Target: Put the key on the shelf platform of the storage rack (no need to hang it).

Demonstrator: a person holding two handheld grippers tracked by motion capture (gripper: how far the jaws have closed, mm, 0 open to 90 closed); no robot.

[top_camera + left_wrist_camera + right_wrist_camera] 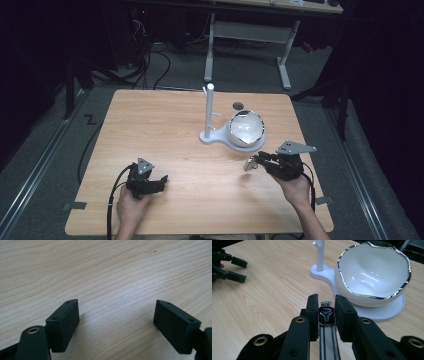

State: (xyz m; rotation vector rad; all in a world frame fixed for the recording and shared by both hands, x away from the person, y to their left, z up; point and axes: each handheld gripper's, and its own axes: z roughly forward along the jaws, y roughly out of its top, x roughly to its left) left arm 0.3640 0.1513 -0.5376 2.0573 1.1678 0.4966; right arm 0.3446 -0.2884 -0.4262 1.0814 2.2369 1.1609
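**Your right tongs hold the little key fob near the white bowl**

The small black and silver key fob (326,316) with a shiny metal loop on top sits between the two black pads of your right tongs (326,308). The pads are pressed on it from both sides. In the high view the fob (248,163) is up off the light wooden worktop (190,150), sticking out from the tongs (260,161) toward the middle.

Just past the fob is the round white bowl (373,272) with a wavy shiny rim. It sits on a flat white stand (384,311) with a thin white post (320,255) at its other end. The fob is near the bowl but not touching it.

Your left tongs (116,322) are spread wide apart with nothing between them. They are low over the bare wood, well away from the bowl, on the left side of the worktop (152,181).
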